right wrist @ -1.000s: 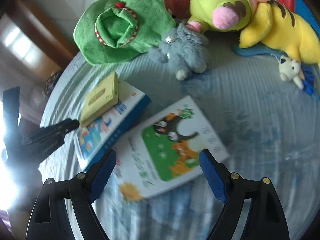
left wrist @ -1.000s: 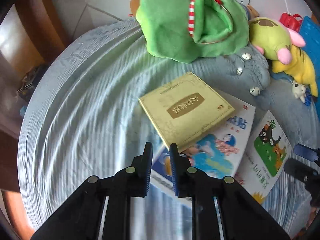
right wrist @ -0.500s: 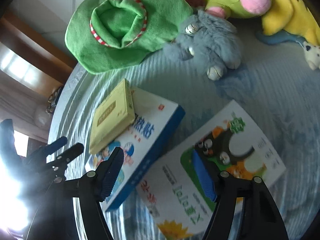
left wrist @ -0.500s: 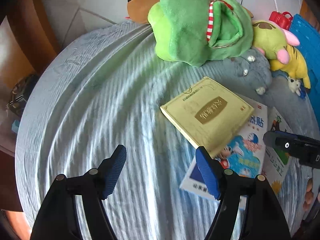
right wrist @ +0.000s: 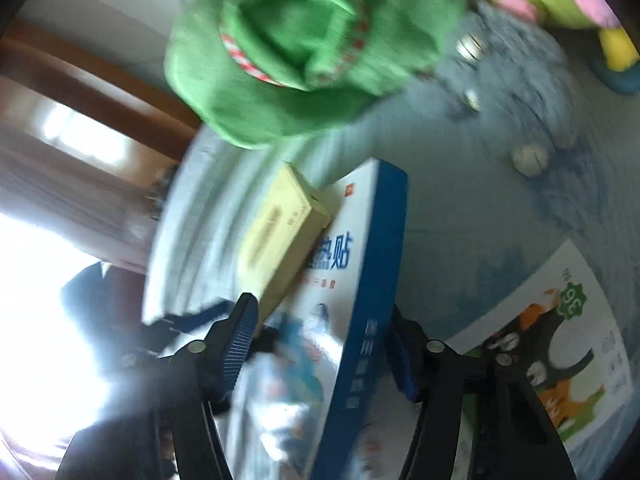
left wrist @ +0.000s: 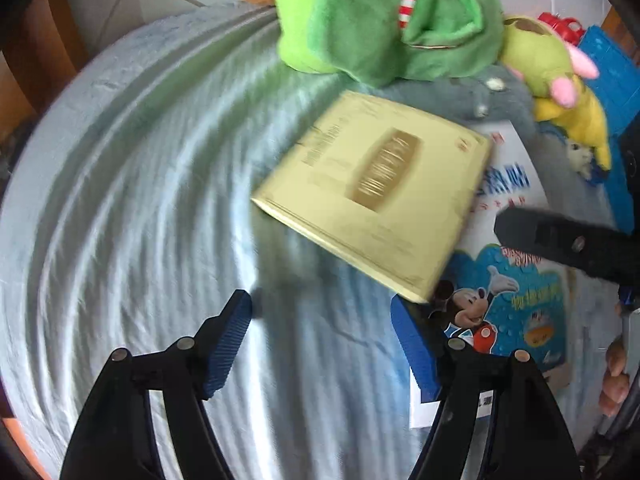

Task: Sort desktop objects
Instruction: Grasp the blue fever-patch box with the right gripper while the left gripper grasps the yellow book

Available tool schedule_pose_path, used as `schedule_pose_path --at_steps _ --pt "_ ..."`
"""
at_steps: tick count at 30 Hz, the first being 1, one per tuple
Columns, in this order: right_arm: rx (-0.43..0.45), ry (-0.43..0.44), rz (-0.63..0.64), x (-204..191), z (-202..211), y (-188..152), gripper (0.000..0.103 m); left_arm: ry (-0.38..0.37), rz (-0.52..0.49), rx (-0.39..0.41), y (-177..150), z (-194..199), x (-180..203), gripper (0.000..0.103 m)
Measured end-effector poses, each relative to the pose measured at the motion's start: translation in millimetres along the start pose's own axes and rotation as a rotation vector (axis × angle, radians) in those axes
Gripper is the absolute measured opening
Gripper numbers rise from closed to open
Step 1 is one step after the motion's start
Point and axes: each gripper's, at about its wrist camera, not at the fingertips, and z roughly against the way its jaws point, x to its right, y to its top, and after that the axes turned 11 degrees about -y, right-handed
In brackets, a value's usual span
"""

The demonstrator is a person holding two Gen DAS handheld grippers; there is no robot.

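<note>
Between right gripper (right wrist: 320,344) fingers: blue box (right wrist: 372,288), closing, grip unclear | left gripper (left wrist: 326,340) released

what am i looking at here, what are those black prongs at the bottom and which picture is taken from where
There is no robot: a person holds a grabbing tool in each hand. Each carries a wide-angle camera looking along its two black, blue-padded fingers. One picture is from the left tool, the other from the right tool. On the blue cloth lie a gold book resting on a blue box, a picture book, a green soft toy and a grey one. The left tool has just been opening over bare cloth. The right has just been closing around the blue box's edge. Nothing is held yet.
</note>
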Motion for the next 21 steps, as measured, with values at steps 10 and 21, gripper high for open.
schedule_pose_path --at_steps 10,21 --pt "-0.05 -0.12 0.127 -38.8 -5.1 -0.1 0.021 0.127 -0.042 0.068 2.0 28.9 -5.7 0.071" --pt "-0.067 -0.179 0.17 -58.9 -18.8 1.8 0.021 0.262 -0.196 0.094 51.9 19.8 -6.3 0.028"
